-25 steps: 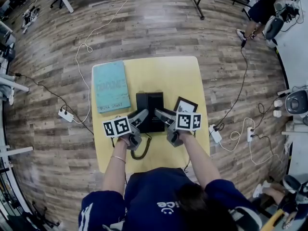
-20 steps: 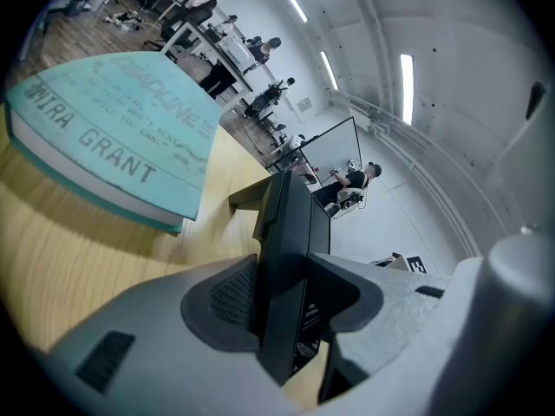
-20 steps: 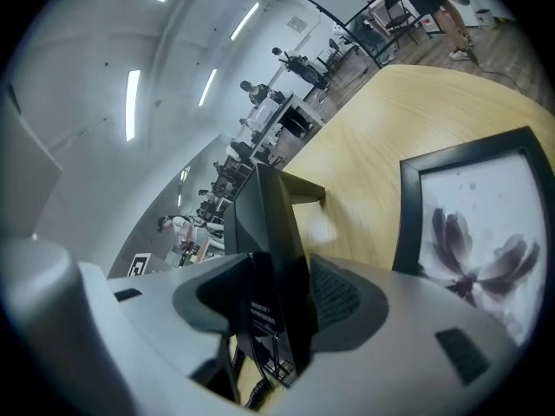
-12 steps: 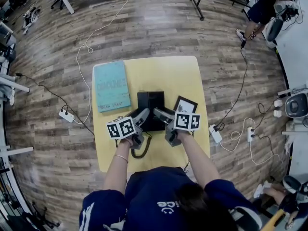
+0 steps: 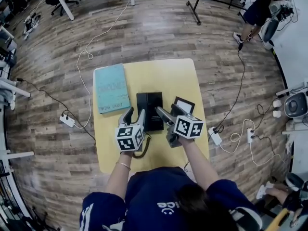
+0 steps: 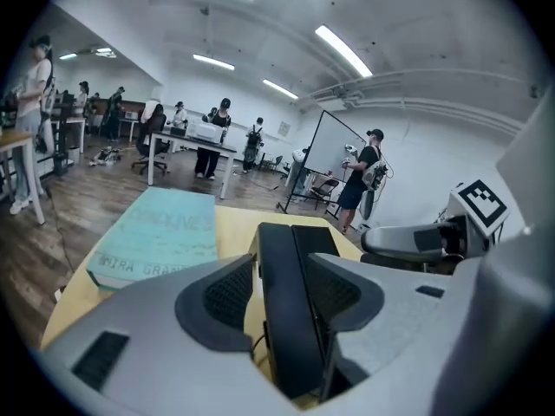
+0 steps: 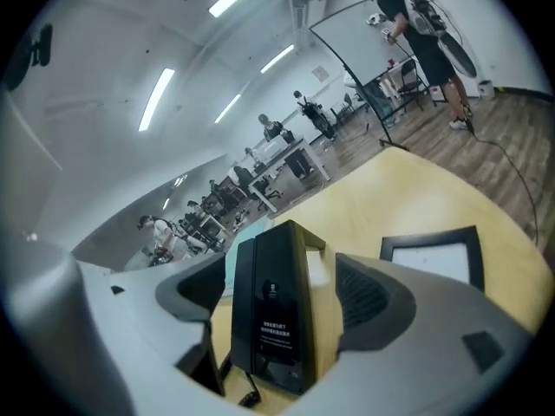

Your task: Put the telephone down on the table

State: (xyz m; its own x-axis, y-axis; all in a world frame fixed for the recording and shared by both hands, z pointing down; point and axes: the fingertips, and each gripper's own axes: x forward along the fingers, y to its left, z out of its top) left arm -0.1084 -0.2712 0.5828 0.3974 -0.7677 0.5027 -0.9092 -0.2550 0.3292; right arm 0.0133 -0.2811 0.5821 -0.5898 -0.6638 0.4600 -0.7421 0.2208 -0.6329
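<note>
**A:** Where's the telephone (image 5: 150,109)?

**B:** Flat on the table (image 5: 163,76), just right of the book (image 5: 111,88).

**A:** The claws?

**B:** Left claw (image 6: 282,291) is released. Right claw (image 7: 279,297) has just been opening. The telephone sits between both pairs, unpressed, since the table carries it now.

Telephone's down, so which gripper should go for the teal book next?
Left. The left gripper hangs on the teal book side of the telephone, fingers apart and empty. The right gripper is across the telephone, nearer the picture frame.
</note>
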